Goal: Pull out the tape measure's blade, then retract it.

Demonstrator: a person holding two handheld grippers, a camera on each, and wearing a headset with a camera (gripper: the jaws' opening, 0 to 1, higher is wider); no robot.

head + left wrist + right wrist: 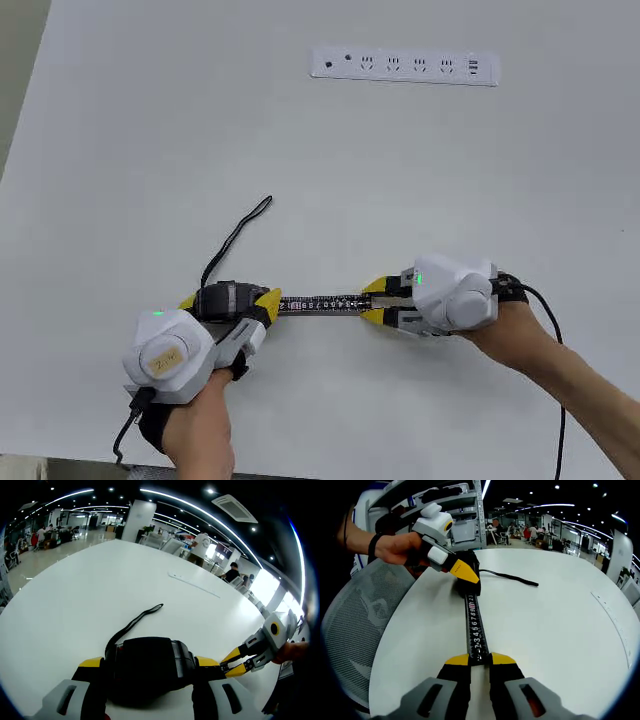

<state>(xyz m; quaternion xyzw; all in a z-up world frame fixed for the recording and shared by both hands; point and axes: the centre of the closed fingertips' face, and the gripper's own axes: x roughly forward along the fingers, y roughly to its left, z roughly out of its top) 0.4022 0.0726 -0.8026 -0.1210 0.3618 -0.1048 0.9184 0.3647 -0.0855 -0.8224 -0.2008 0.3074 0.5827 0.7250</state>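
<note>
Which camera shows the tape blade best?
The right gripper view: the blade runs straight up from the right claw, numbers readable. The head view shows a thin dark strip; in the left gripper view the case hides it.

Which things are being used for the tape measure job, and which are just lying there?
In use: tape measure, clamped in the left gripper; blade, pinched by the right gripper.
Lying about: power strip, far off on the table.

Bright, even light — fisheye-bent edges
</note>
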